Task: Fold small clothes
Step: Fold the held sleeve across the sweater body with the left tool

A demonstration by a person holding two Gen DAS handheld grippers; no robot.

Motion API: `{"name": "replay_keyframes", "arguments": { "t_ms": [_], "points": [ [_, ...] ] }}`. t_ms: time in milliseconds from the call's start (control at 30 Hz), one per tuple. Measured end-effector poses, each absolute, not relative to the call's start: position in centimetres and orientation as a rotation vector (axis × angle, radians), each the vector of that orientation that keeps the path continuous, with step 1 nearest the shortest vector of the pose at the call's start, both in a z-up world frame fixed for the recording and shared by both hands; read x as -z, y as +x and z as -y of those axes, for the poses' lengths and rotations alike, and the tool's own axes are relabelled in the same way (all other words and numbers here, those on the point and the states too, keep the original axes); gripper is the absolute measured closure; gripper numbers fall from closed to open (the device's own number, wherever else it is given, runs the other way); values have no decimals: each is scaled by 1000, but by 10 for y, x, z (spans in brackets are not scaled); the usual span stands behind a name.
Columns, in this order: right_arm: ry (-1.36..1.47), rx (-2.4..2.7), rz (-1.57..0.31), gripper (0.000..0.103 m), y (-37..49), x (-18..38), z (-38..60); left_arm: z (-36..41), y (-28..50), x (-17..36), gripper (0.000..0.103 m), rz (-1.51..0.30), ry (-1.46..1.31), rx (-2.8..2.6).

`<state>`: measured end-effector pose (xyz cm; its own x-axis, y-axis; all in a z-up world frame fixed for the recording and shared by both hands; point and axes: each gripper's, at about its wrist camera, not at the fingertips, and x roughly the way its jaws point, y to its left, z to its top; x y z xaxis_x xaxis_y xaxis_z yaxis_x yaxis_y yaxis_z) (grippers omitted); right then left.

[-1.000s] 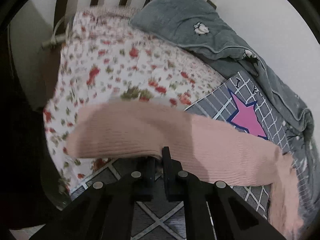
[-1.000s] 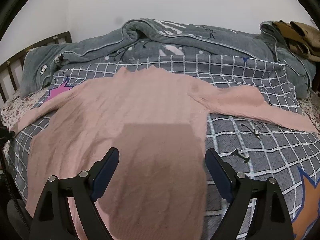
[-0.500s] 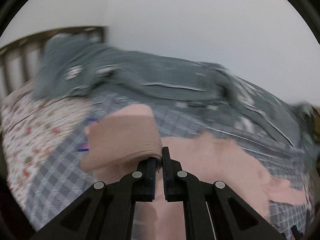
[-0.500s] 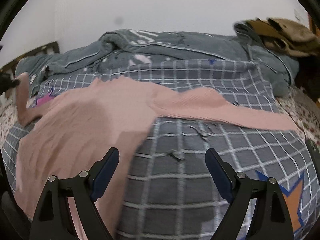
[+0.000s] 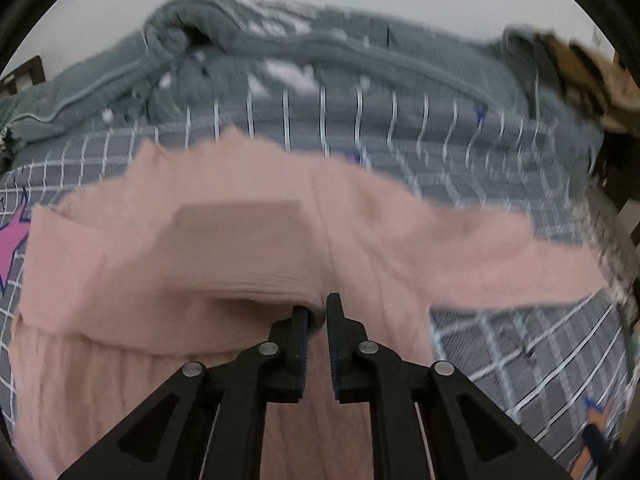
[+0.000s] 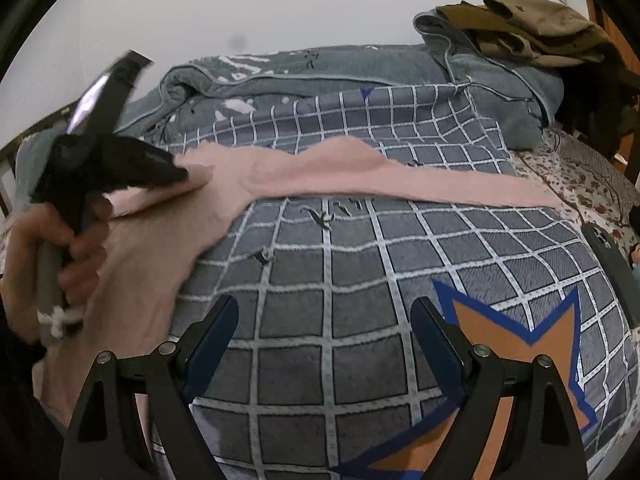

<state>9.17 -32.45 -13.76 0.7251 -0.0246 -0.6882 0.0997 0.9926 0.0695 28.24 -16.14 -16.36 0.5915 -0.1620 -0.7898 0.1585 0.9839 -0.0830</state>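
A pink knit sweater (image 5: 400,224) lies flat on the grey checked bed cover (image 5: 520,344). One sleeve (image 5: 168,264) is folded across its body, and its end sits at the tips of my left gripper (image 5: 316,312). The jaws are opening, a narrow gap shows, and the sleeve edge is still between the tips. From the right wrist view, a hand (image 6: 60,248) holds the left gripper (image 6: 176,176) over the sweater (image 6: 160,240). The other sleeve (image 6: 440,188) stretches out to the right. My right gripper (image 6: 324,312) hangs open over bare cover with nothing in it.
A rumpled grey quilt (image 6: 320,72) lies along the wall at the back. Brown clothing (image 6: 532,28) is piled at the back right. A floral sheet (image 6: 580,176) shows at the right edge of the bed. An orange star print (image 6: 512,340) marks the cover near me.
The left gripper swept the sleeve from the floral side of the bed across the sweater's body and its jaws have parted slightly. The right gripper shifted right, off the sweater onto bare cover.
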Motion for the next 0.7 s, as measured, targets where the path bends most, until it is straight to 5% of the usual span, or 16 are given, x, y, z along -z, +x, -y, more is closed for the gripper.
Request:
{"name": "replay_keyframes", "arguments": {
  "t_ms": [67,233,267,300,333,600,700],
  "points": [
    [85,67,-764,16,95,142,321,156,278,166,92,-942,-22,207],
    [69,25,-753,16,105,141,306,102,268,142,69,-871,-99,182],
    [62,20,-748,16,108,139,302,91,268,137,53,-851,-105,157],
    [55,14,-743,16,110,138,298,77,267,133,24,-831,-114,134],
    [50,3,-736,16,114,135,293,60,265,129,17,-800,-131,110],
    [55,-113,-716,18,166,119,256,-51,285,126,16,-768,-184,-110],
    [22,-175,-725,34,196,117,230,-74,307,138,18,-826,-172,-181]
  ]
}}
